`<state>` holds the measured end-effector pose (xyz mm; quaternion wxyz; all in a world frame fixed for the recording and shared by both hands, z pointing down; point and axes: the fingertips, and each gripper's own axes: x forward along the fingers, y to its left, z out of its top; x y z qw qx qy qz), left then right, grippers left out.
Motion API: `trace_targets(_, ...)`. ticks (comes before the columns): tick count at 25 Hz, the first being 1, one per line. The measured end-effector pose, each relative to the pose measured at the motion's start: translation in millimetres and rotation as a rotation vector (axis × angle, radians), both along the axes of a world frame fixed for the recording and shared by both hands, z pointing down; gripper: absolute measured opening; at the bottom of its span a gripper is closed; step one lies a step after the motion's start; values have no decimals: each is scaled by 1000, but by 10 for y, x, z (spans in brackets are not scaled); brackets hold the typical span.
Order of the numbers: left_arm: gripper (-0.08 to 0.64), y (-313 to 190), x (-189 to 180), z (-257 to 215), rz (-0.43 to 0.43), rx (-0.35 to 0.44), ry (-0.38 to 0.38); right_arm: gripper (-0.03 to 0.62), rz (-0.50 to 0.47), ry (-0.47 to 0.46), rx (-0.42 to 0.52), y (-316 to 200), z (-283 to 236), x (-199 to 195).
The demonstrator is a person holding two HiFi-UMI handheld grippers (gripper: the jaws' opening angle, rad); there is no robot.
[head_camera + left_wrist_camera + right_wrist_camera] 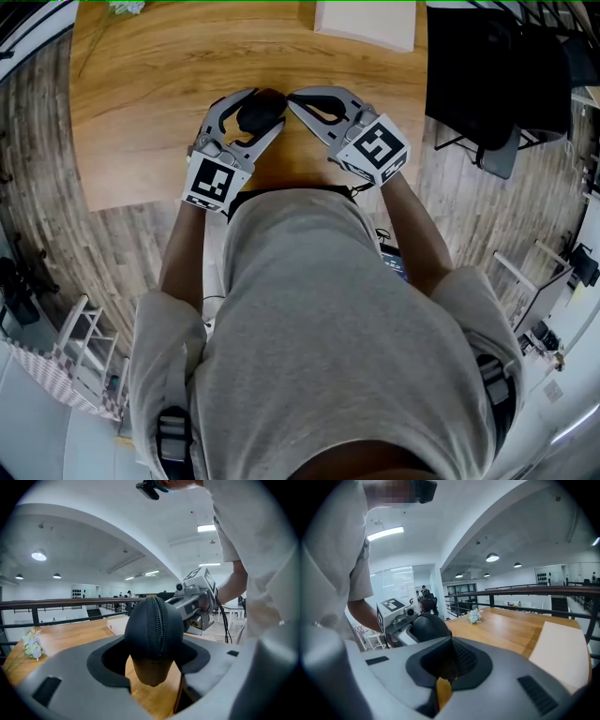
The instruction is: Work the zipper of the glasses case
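While the person's shoulders eat up most of the head view, you can see the black glasses case (258, 112) up over the near edge of the wooden table (141, 84), clamped across its body by the left gripper (267, 106). The right gripper (292, 97) comes in from the right with its tips pinched together at the case's right end.

Left gripper view: the case fills the gap between the jaws, pads pressing on both sides. It's a rounded fabric shell, and the zipper (161, 630) runs up over the end, teeth meshed as far as I can see.

Right gripper view: jaws fully closed, case just beyond them to the left. Whether they've got the pull tab is too small to tell.

My guess is it's the catch-the-slider step. Next comes a steady pull along the zipper line while the left gripper braces.
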<state>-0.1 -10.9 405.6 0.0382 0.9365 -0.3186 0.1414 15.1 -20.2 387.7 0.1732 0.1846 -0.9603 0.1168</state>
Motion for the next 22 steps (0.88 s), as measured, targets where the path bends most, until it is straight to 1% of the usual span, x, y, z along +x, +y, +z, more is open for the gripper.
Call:
trace_targets(3, 283, -9, -22, 4, -16, -9, -23, 25, 14, -20, -16, 2, -1, -26)
trace_targets(5, 279, -19, -31, 47, -22, -24, -56, 26, 20, -25, -22, 7, 4, -47)
trace_targets(8, 275, -18, -41, 125, -11, -27, -113, 26, 25, -37, -31, 26, 1, -70)
trace_targets(10, 273, -10, -53, 155, -2, -25, -134, 26, 24, -49, -33, 50, -19, -89)
trace_targets(17, 273, -12, -26, 129, 14, -5, -166, 26, 21, -53, -16, 80, -101, -72)
trace_targets(22, 273, -24, -7, 112, 20, -7, -167, 26, 19, -40, 16, 89, -165, -71)
